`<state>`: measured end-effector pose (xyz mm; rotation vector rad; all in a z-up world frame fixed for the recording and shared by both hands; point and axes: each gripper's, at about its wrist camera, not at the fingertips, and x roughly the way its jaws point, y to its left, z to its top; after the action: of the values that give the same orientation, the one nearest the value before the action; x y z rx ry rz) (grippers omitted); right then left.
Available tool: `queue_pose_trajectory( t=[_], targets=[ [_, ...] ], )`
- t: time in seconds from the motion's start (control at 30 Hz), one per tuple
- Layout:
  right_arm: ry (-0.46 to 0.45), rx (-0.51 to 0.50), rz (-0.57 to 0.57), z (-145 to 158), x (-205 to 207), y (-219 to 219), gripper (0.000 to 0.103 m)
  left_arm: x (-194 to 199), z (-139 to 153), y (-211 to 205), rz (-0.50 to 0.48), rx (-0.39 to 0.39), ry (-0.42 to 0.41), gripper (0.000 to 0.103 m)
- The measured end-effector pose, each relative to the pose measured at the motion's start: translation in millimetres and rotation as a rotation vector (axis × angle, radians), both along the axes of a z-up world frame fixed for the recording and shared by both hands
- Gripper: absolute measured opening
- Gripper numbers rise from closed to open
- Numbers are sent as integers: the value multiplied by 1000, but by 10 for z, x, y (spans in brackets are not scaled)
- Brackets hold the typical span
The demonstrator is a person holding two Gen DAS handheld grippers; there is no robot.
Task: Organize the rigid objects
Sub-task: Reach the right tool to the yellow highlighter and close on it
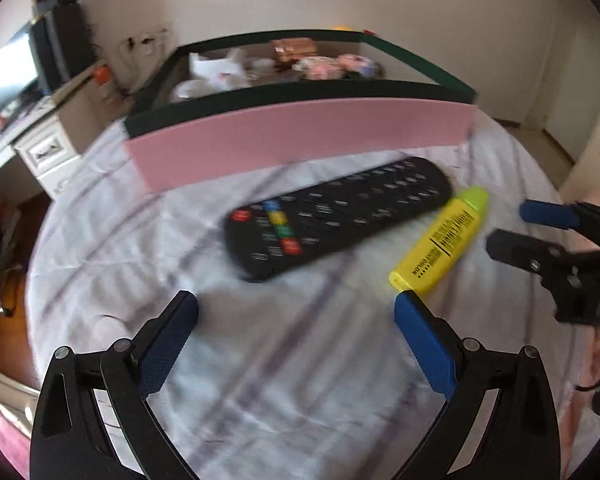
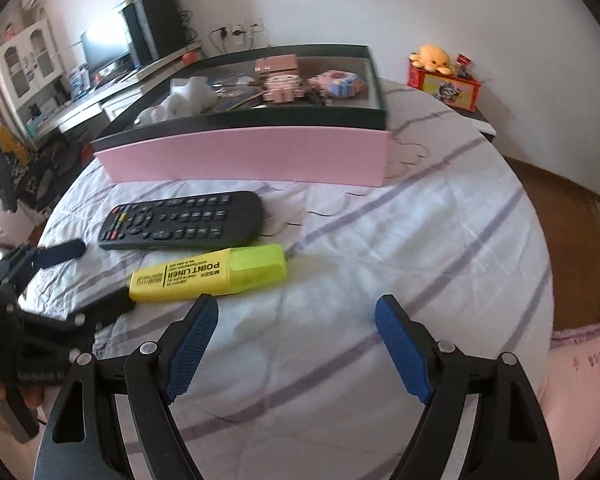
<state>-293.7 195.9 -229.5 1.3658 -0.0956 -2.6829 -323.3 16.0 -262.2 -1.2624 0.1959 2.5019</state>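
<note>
Both grippers hover with fingers spread wide and empty over the white striped bedsheet (image 2: 400, 240): the left gripper (image 1: 296, 312) just short of the long black plastic remote control (image 1: 340, 216), the right gripper (image 2: 296, 316) near the chunky yellow highlighter marker (image 2: 208, 272), which lies just beside the remote. Judgement: for a clean pick, each gripper should straddle its object across the narrow width near mid-length and keep clear of the other item. The shallow pink-walled, dark-rimmed box (image 2: 244, 156) behind them already holds a white plush toy (image 2: 188, 98), a blocky pink figure (image 2: 280, 80) and a pastel cube (image 2: 340, 84).
</note>
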Motion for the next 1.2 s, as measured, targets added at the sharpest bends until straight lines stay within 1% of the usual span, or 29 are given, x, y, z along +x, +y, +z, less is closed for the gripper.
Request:
queue_pose_trajectory(
  t=[0.1, 0.2, 0.27, 0.33, 0.43, 0.5, 0.6, 0.7, 0.73, 0.77, 0.8, 0.87, 0.9, 0.93, 1.0, 1.07, 1.2],
  targets=[
    [3, -47, -25, 9, 26, 77, 82, 32, 28, 160, -54, 12, 2, 100],
    [9, -64, -39, 22, 37, 74, 82, 96, 49, 369, -136, 19, 2, 101],
    [14, -91, -60, 35, 51, 81, 82, 137, 61, 455, -153, 5, 10, 101],
    [19, -117, -57, 47, 53, 57, 82, 140, 75, 436, -134, 7, 9, 101],
    [20, -101, -54, 59, 4, -35, 82, 155, 101, 251, -65, 50, -4, 101],
    [25, -97, -46, 55, -48, -102, 82, 183, 106, 88, -22, 60, -12, 101],
    [5, -42, -53, -7, -152, -201, 82, 215, 107, -102, 45, 48, -11, 101],
    [4, 29, -36, -42, -187, -282, 82, 164, 126, -283, 96, 62, -11, 101],
    [11, 44, -24, -40, -173, -290, 75, 137, 138, -306, 100, 56, -2, 101],
    [15, 66, -16, -40, -152, -277, 63, 103, 158, -326, 96, 48, 18, 101],
    [16, 76, -15, -39, -136, -242, 58, 56, 172, -332, 75, 43, 40, 102],
    [17, 56, -27, -22, -103, -96, 33, -42, 157, -298, 47, 11, 42, 102],
    [14, 44, -31, -15, -90, -32, 28, -91, 150, -266, 29, -1, 50, 102],
    [14, 30, -32, -11, -83, 28, 26, -127, 147, -245, 17, 1, 53, 102],
    [13, 6, -31, -11, -65, 106, 26, -232, 123, -160, -12, -15, 41, 102],
    [18, 8, -30, -22, -49, 138, 26, -300, 112, -76, -31, -23, 42, 102],
    [25, 3, -32, -20, -34, 158, 26, -436, 55, 102, -78, -46, 11, 102]
  ],
)
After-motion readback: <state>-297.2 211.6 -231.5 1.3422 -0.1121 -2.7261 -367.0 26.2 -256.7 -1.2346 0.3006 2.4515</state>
